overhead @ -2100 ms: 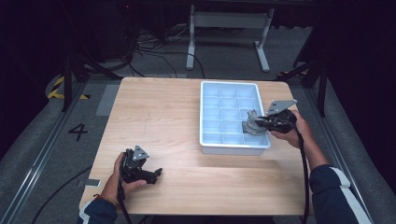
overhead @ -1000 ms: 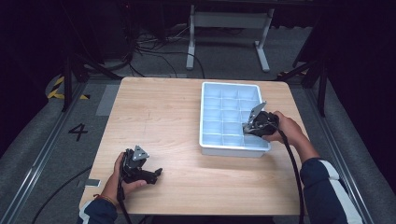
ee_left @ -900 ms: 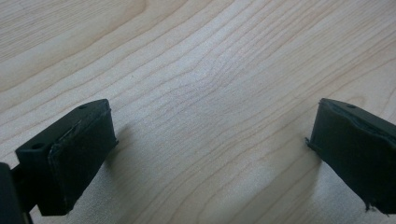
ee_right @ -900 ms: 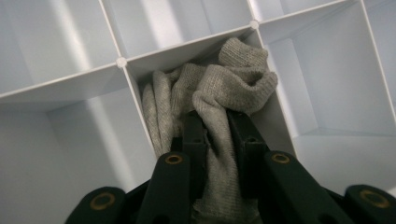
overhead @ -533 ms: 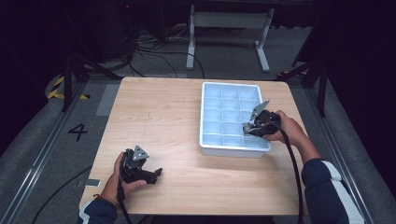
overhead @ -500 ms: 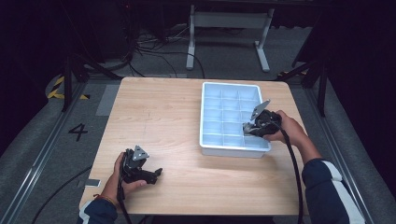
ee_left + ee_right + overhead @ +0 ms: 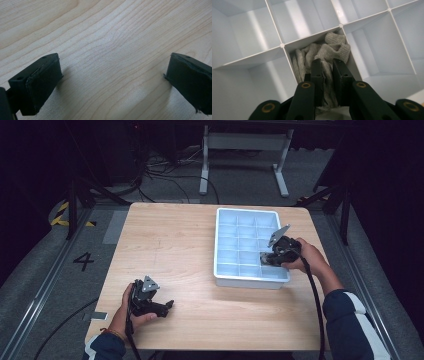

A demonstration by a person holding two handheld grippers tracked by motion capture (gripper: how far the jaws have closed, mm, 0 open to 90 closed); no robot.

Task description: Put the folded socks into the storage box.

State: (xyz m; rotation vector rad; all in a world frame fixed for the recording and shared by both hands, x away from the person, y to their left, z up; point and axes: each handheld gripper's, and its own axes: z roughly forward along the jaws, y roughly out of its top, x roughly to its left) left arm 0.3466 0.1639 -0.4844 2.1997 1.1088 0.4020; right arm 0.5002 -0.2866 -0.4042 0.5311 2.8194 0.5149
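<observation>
Rightly, right tongs (image 7: 327, 75) pinching grey cloth (image 7: 322, 53) inside tray (image 7: 282, 45) compartment; left tongs (image 7: 112, 82) spread.

wooden table (image 7: 200, 245), white divided tray (image 7: 235, 240), right hand-held gripper (image 7: 267, 258) inside it

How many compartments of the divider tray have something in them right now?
1: a grey sock bunched in one compartment of the white tray, pinched by the right gripper. That gripper and hand cover some cells in the high view.
</observation>
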